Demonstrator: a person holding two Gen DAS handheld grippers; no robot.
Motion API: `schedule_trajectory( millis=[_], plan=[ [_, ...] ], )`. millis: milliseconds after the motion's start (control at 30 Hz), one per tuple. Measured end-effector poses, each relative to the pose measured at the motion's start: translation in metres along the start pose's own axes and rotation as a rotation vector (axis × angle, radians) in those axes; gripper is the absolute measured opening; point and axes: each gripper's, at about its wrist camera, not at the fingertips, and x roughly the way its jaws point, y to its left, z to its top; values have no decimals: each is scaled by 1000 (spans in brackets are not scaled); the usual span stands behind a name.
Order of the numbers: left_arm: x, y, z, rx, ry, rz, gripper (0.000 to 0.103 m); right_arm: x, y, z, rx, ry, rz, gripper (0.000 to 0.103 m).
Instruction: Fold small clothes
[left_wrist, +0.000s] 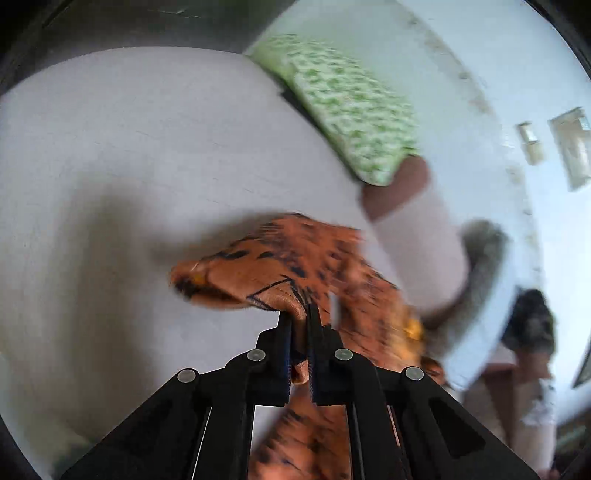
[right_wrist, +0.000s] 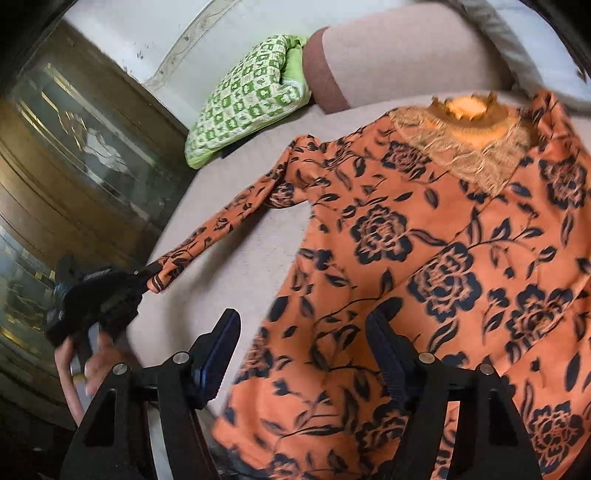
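I have a wide pale grey padded surface (right_wrist: 255, 243) under everything, with a long orange dress printed with dark navy roses (right_wrist: 424, 258) spread flat across it, its gold-fringed neckline (right_wrist: 465, 147) at the far end. Its one long sleeve (right_wrist: 229, 218) stretches out to my left over the bare padding. At the far edge I see a green-and-white checked cushion (right_wrist: 243, 110) lying just beside a pale pink bolster with a brown band (right_wrist: 332, 70).

My right gripper (right_wrist: 303, 354) hangs over the lower part of the dress with its two fingers spread apart, fabric showing between them but no pad pressing on it.

My left gripper (left_wrist: 299, 325) is pressed together on the sleeve's cuff (left_wrist: 291, 299), the orange cloth pinched between the pads. From the right wrist I see the same gripper at the sleeve's end, a hand (right_wrist: 92, 362) wrapped round its grip.
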Motion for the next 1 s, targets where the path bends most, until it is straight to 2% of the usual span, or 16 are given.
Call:
schedule_trajectory(
  millis=[67, 200, 367, 400, 467, 533, 567, 600, 667, 800, 900, 1000],
  plan=[
    [-3, -9, -17, 1, 31, -50, 5, -2, -2, 3, 43, 14, 69, 75],
    [4, -7, -41, 9, 86, -91, 5, 9, -4, 12, 149, 91, 208, 76],
    [26, 21, -43, -19, 127, -114, 5, 58, 16, 19, 144, 206, 247, 76],
    [36, 22, -41, -21, 127, -121, 5, 75, 21, 21, 152, 244, 246, 72],
    [41, 21, -36, 1, 115, -127, 5, 106, 28, 24, 178, 304, 221, 53],
    [50, 19, -41, 22, 89, -112, 4, 134, 32, 28, 225, 375, 205, 8],
    [51, 18, -38, 14, 87, -130, 4, 139, 36, 33, 232, 383, 222, 3],
    [53, 13, -39, 16, 86, -146, 4, 137, 43, 43, 215, 369, 222, 3],
    [48, -5, -38, 66, 72, -165, 4, 116, 64, 65, 138, 309, 199, 3],
    [27, -56, -50, 182, 78, -315, 4, 36, 93, 95, -30, 171, 161, 2],
    [28, -103, -82, 292, 173, -394, 4, -26, 72, 91, -75, 110, 103, 2],
    [46, -137, -130, 421, 286, -406, 5, -73, 25, 72, -55, 64, 66, 2]
  ],
)
